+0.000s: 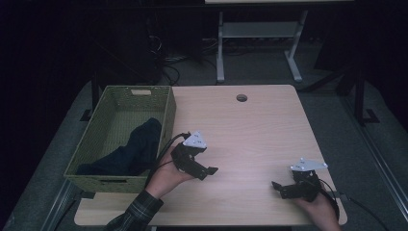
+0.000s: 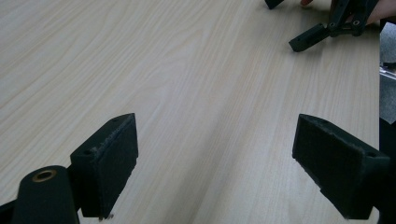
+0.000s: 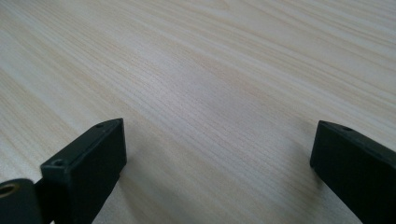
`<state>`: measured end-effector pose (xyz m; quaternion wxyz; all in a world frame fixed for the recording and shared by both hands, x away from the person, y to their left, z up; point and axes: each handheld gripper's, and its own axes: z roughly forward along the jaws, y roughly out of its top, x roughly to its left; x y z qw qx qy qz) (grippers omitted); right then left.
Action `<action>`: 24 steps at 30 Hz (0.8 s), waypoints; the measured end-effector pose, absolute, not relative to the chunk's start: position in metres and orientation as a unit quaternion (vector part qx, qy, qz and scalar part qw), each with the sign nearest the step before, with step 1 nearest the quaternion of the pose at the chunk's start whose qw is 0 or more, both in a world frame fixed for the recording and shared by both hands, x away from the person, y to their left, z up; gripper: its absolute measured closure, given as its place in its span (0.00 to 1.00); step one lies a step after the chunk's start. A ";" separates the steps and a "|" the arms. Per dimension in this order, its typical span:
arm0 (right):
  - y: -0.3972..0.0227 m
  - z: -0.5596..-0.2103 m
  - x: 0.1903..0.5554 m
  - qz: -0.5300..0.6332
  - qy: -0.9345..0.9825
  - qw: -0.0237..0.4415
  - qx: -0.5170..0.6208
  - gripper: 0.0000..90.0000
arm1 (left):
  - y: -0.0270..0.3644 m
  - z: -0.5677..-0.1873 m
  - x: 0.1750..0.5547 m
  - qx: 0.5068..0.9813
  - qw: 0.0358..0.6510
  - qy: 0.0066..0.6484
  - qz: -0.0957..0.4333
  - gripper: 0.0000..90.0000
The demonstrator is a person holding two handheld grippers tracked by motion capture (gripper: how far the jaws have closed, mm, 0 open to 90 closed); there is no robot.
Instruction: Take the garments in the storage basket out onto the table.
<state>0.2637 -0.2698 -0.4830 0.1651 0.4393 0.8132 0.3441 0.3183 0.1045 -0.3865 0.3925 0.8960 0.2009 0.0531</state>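
Wooden table [image 1: 250,130], 2 gaping grippers

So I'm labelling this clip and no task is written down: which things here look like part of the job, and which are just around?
Likely part of the job:
- green basket at the table's left edge
- dark cloth lying inside it
- left gripper, open
- right gripper, open

Just around:
- round hole in the wooden table
- second table's white legs behind
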 end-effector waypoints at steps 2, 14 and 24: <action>-0.270 -0.483 0.264 0.344 0.813 0.165 0.439 0.03 | 0.105 -0.385 0.319 0.895 0.394 0.201 0.053 0.16; -0.270 -0.483 0.264 0.344 0.813 0.165 0.439 0.03 | 0.106 -0.374 0.318 0.896 0.391 0.202 0.052 0.16; -0.270 -0.483 0.264 0.344 0.813 0.166 0.439 0.03 | 0.110 -0.363 0.320 0.896 0.390 0.205 0.050 0.16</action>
